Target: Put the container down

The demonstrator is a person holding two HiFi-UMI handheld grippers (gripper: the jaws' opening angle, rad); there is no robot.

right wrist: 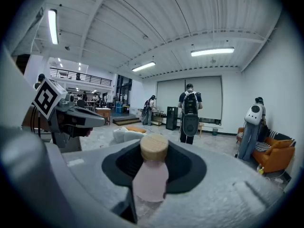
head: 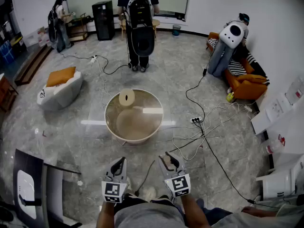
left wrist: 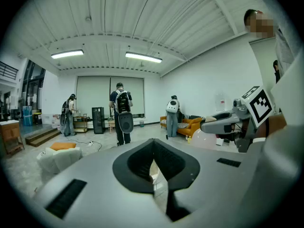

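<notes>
The right gripper (head: 167, 159) pinches a pink container (right wrist: 151, 175) with a wooden cap between its jaws, on the near side of a round glass table (head: 112, 125). Beside it, the left gripper (head: 119, 164) has its jaws pressed together on nothing. A person wearing a backpack (head: 138, 27) stands beyond the table.

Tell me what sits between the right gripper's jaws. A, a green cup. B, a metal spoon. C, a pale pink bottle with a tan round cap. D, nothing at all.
C: the right gripper view shows a pale pink bottle with a tan cap standing upright between the jaws of the right gripper, which are closed on its sides.
</notes>
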